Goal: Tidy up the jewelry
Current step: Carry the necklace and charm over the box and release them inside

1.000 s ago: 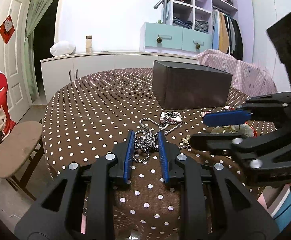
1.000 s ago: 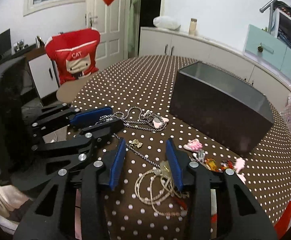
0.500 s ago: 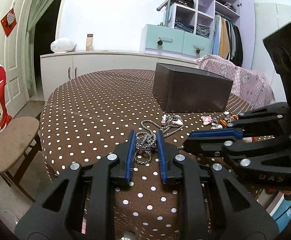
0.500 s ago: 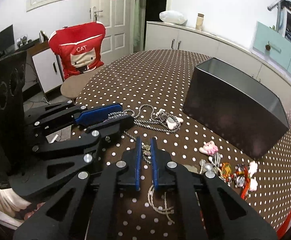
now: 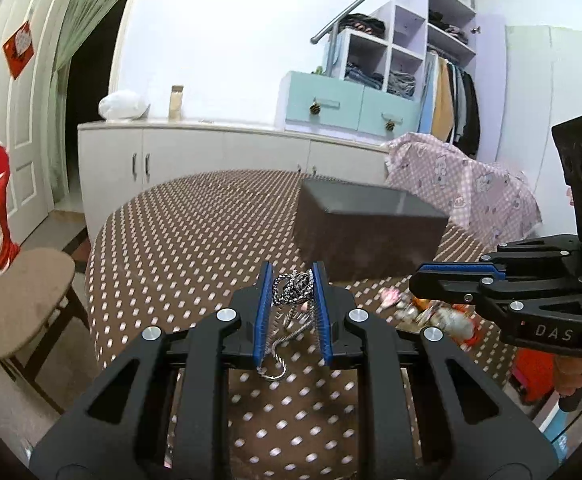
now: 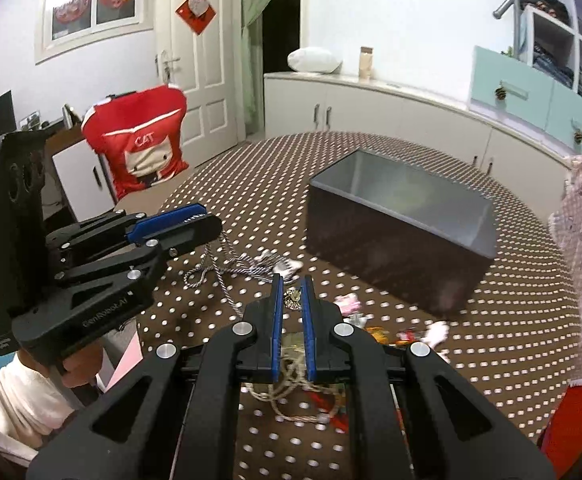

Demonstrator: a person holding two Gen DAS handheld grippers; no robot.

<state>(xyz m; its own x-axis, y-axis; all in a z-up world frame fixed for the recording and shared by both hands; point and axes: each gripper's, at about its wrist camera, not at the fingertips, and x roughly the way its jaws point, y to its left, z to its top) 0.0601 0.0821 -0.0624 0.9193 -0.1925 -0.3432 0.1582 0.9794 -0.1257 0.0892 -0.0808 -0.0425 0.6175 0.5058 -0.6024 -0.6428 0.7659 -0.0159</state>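
Left wrist view: the left gripper (image 5: 291, 276) has its 2 blue-padded fingers pressed onto a bunched silver chain necklace (image 5: 293, 287), lifted off the brown polka-dot tablecloth (image 5: 179, 248) — a loop of chain hangs down between the fingers. Beyond it sits the dark open-topped box (image 5: 365, 224), and to its right a small scatter of trinkets (image 5: 423, 312) lies on the cloth, too blurred to name. The right gripper (image 5: 417, 282) reaches in from the right side.

From the right wrist view, the right gripper (image 6: 291, 286) is nearly closed, pinching a small gold-coloured piece (image 6: 292, 298) between its pads. Below its fingers a pale beaded strand (image 6: 291, 400) lies coiled on the cloth. The silver chain trails from the left gripper (image 6: 207, 220) down to the table near a pale pendant (image 6: 283, 266). The box (image 6: 399, 232) stands well apart from both grippers — its inside looks grey.
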